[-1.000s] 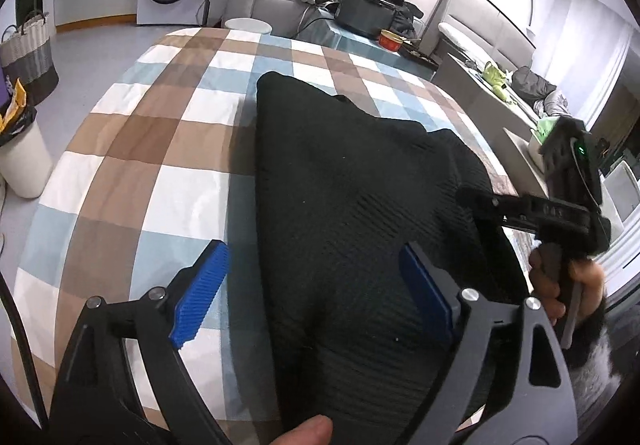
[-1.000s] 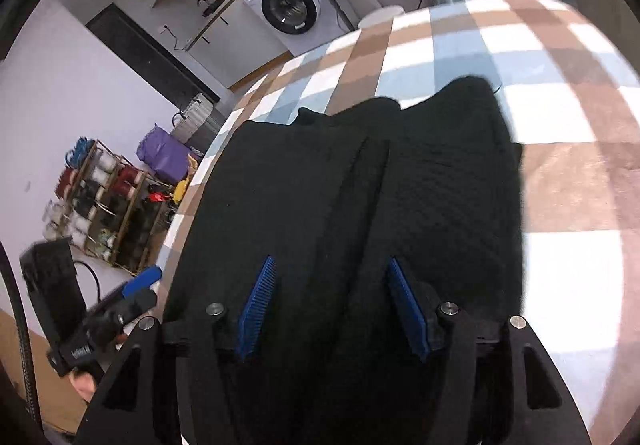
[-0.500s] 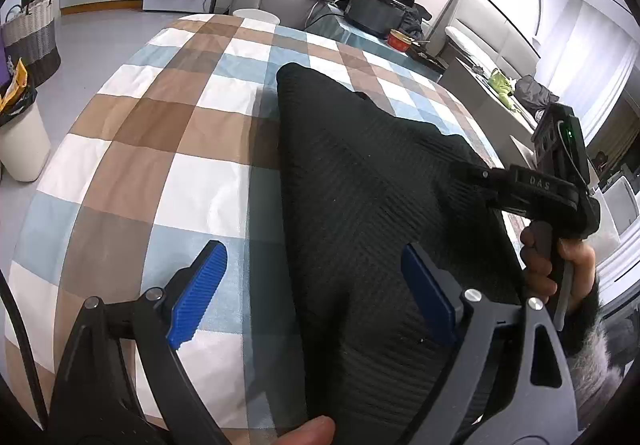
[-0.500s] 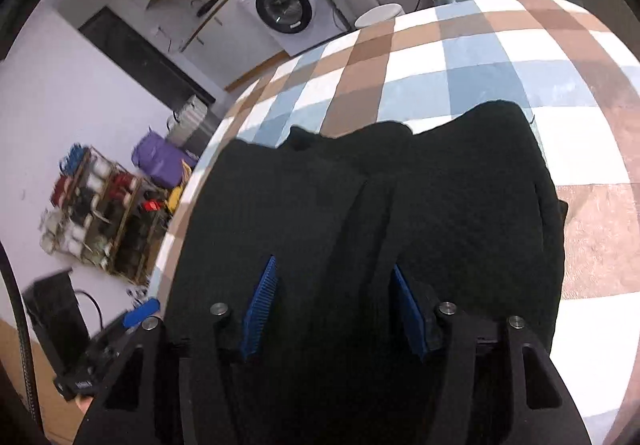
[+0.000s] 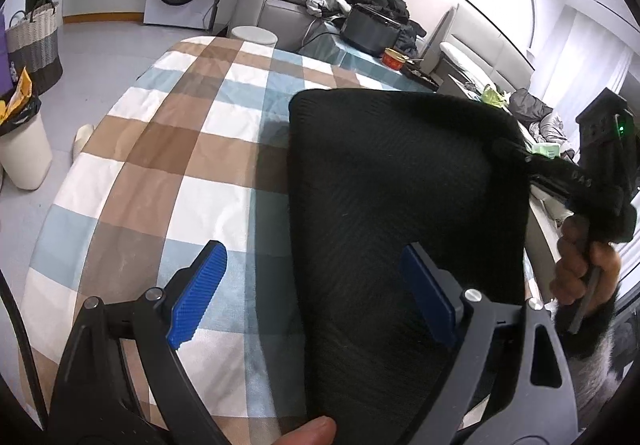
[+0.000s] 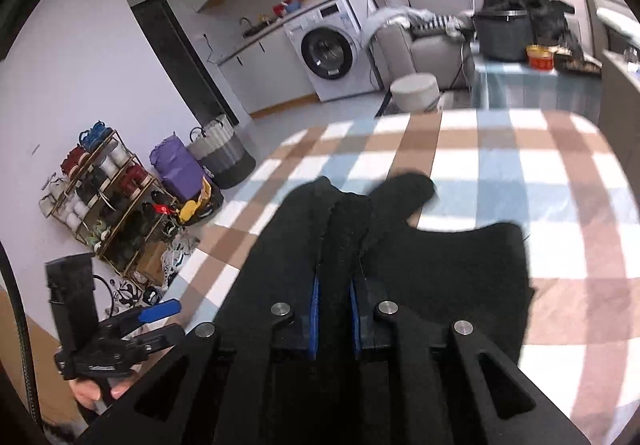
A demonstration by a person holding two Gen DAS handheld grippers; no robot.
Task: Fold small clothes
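Hovering spread wide, my left gripper [image 5: 312, 297] has only checked worktop [image 5: 168, 149] under its left pad, the black garment [image 5: 400, 205] against its right pad. My right gripper [image 6: 335, 315] is closing, pinching a fold of that garment, lifted ahead of it.

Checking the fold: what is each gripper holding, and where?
Right gripper: closing on a raised ridge of the black garment. Left gripper: open, holding nothing.

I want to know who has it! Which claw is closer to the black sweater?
Right. The right claw is closing on a bunched fold of the black sweater and has it. The left claw is wide open, just over its near edge.
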